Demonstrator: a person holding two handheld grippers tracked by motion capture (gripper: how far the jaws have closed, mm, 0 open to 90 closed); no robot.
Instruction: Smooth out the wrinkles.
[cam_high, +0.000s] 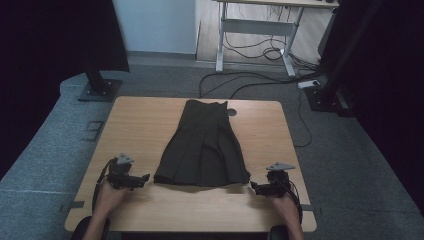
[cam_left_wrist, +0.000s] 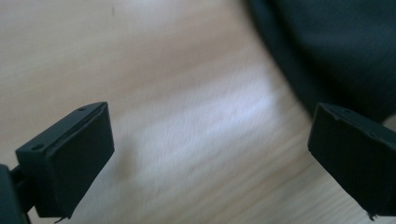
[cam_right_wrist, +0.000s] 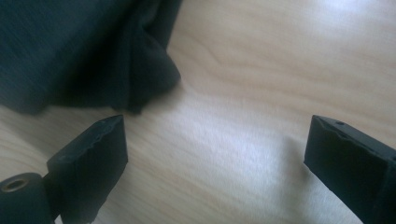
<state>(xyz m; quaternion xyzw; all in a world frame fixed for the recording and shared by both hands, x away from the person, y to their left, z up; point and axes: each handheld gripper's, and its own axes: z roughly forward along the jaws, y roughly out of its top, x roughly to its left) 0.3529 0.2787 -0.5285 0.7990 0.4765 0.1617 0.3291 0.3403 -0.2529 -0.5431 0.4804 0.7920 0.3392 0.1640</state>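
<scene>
A dark pleated skirt lies flat in the middle of the wooden table, waistband at the far side, hem toward me. My left gripper rests on the table just left of the hem's left corner, open, with bare wood between its jaws; the skirt's edge shows beyond its right jaw. My right gripper sits just right of the hem's right corner, open, nothing between the jaws. That hem corner lies in front of its left jaw.
A round cable hole sits in the table by the skirt's waistband. Beyond the table, cables trail over grey carpet, with a white desk frame and black stand bases further back. Bare wood flanks the skirt on both sides.
</scene>
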